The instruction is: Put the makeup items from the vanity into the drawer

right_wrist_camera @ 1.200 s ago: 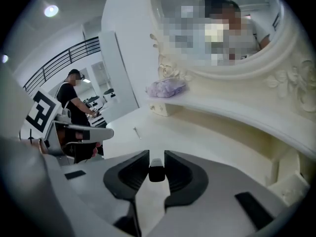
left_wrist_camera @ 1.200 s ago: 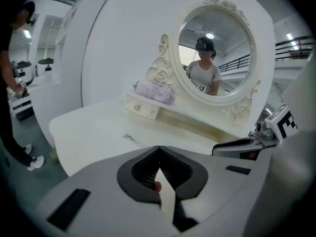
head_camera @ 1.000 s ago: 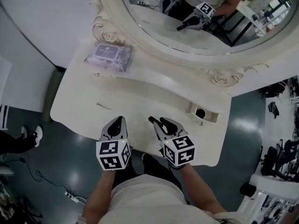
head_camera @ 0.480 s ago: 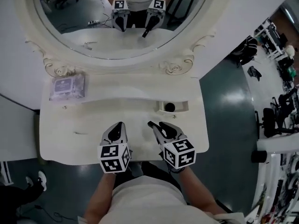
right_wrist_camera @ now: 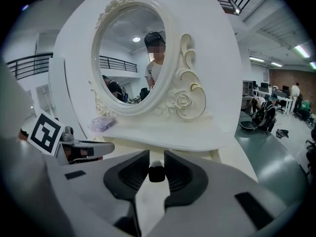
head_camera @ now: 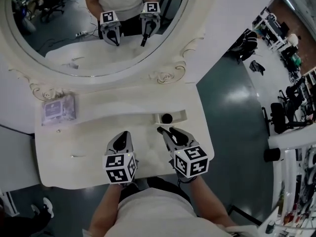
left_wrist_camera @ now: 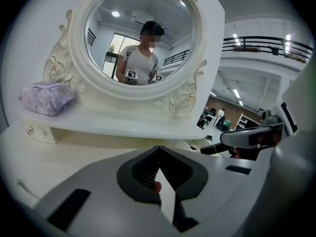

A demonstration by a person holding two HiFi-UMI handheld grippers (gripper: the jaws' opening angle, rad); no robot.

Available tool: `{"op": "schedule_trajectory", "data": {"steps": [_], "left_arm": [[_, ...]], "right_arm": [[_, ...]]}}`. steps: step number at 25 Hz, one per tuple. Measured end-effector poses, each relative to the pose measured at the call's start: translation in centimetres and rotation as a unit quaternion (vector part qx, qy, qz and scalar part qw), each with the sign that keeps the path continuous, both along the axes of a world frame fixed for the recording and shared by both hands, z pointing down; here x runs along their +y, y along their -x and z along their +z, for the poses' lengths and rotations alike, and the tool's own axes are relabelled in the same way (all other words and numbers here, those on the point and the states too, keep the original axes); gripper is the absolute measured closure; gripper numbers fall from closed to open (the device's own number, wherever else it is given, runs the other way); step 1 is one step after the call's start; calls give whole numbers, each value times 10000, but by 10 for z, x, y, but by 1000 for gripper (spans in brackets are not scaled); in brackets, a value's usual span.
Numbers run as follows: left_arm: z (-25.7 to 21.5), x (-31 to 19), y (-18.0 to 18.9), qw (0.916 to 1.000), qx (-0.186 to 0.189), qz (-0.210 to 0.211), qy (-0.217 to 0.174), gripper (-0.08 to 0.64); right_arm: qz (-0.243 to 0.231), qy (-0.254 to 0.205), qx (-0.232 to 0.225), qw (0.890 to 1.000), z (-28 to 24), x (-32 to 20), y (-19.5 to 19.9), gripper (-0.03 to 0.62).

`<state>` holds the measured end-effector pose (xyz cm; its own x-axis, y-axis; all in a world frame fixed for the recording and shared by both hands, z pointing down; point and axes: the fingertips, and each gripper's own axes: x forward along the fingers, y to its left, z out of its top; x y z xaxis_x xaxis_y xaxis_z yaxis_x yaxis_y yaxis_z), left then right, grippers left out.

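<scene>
My right gripper [head_camera: 167,132] is shut on a slim black makeup tube [head_camera: 161,130], whose end shows between the pads [right_wrist_camera: 156,173]. It hovers over the cream vanity top [head_camera: 89,142], just in front of a small open drawer [head_camera: 178,115] that holds a round black item [head_camera: 167,117]. My left gripper [head_camera: 125,134] hangs beside it on the left, its fingertips together [left_wrist_camera: 158,154] and nothing held. A thin small item [head_camera: 76,156] lies on the top to the left.
A purple wipes pack [head_camera: 59,108] sits on the raised shelf at the far left, also seen as a purple pack [left_wrist_camera: 47,97]. The oval mirror [head_camera: 94,28] stands behind the shelf. The vanity's right edge drops to grey floor [head_camera: 232,107].
The view has swung across the vanity. Both grippers have shifted right along its top, so the open drawer now lies straight ahead of the right gripper. The black tube stays gripped.
</scene>
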<state>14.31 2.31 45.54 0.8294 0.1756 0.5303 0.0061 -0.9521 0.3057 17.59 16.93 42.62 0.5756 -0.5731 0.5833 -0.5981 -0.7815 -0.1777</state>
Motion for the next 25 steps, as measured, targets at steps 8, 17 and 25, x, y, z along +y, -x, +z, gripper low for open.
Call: {"op": "schedule_trajectory", "data": {"steps": [8,17,25], "left_arm": [[1,17,-31,9999,-5,127,24,555],[18,44,-58,9994,-235,245,-29,555],[29,49,-62,9989,-451,113,-110,555]], "right_arm": [[235,42,43,9997,-3,22,-30,489],[413,165,-44,9990,17,52,-68,489],[385,229,-155,9989,35,57,-86,488]]}}
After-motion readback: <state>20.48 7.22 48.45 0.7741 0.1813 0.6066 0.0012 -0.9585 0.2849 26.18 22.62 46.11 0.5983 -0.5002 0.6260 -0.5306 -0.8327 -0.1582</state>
